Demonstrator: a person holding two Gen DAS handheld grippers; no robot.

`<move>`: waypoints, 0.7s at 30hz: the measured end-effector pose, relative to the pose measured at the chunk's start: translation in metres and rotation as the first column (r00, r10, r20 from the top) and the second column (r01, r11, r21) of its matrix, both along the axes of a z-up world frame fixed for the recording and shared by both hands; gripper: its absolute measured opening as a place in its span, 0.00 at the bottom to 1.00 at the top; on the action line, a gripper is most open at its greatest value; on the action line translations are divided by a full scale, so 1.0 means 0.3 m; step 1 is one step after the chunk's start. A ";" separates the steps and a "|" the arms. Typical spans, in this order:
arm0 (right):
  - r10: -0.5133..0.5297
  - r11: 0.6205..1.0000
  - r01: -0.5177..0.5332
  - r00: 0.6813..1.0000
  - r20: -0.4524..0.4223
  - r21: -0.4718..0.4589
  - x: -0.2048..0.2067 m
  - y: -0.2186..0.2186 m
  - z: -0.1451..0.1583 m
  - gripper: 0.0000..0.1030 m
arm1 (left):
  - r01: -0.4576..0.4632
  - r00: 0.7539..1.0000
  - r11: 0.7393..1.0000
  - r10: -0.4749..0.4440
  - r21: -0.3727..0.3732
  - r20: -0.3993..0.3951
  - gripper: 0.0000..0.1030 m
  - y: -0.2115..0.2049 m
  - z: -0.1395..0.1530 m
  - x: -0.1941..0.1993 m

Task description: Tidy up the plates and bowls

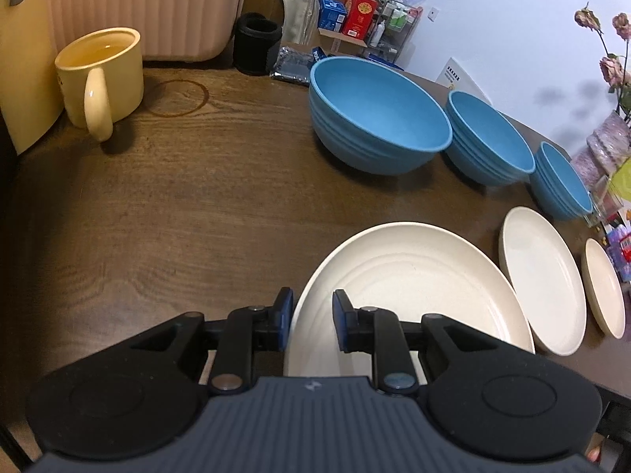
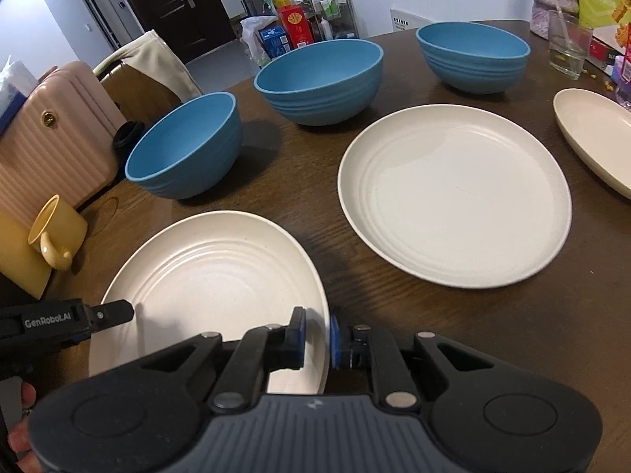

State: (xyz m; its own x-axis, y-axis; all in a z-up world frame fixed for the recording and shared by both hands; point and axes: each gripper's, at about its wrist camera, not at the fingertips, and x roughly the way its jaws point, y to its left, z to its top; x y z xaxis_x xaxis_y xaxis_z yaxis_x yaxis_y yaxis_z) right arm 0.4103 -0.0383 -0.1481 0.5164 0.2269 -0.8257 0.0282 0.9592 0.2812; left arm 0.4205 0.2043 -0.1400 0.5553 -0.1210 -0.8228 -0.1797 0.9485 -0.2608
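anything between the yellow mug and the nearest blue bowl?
Left wrist view: only bare wood tabletop with a faint ring stain between the yellow mug and the nearest blue bowl.

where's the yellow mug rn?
The yellow mug stands at the table's far left in the left wrist view, by the pink suitcase, well left of the nearest blue bowl; the right wrist view shows it at the left edge.

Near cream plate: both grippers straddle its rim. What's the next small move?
Probably close the right gripper on the near cream plate, then lift. Its jaws straddle the rim with gaps showing; the left gripper is also unclosed.
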 end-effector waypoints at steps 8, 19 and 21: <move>0.008 1.000 -0.008 1.000 -0.002 -0.013 -0.073 -0.022 -0.009 0.12 | 0.019 1.000 1.000 -0.019 0.000 -0.024 0.21 -0.018 -0.027 -0.066; 0.021 0.999 -0.022 1.000 -0.017 -0.040 -0.118 -0.008 -0.051 0.12 | 0.025 0.998 1.000 -0.024 0.016 -0.059 0.21 -0.028 -0.059 -0.119; 0.022 0.999 -0.023 1.000 -0.021 -0.045 -0.120 -0.008 -0.059 0.12 | 0.027 0.998 0.999 -0.025 0.019 -0.062 0.21 -0.032 -0.062 -0.124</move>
State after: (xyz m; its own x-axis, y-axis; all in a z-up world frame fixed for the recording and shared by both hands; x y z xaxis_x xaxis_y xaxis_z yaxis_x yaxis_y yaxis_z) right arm 0.3742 -0.0406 -0.1659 0.4944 0.2008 -0.8457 0.0116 0.9713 0.2375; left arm 0.3833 0.1946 -0.1587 0.4999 -0.1183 -0.8580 -0.1701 0.9579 -0.2312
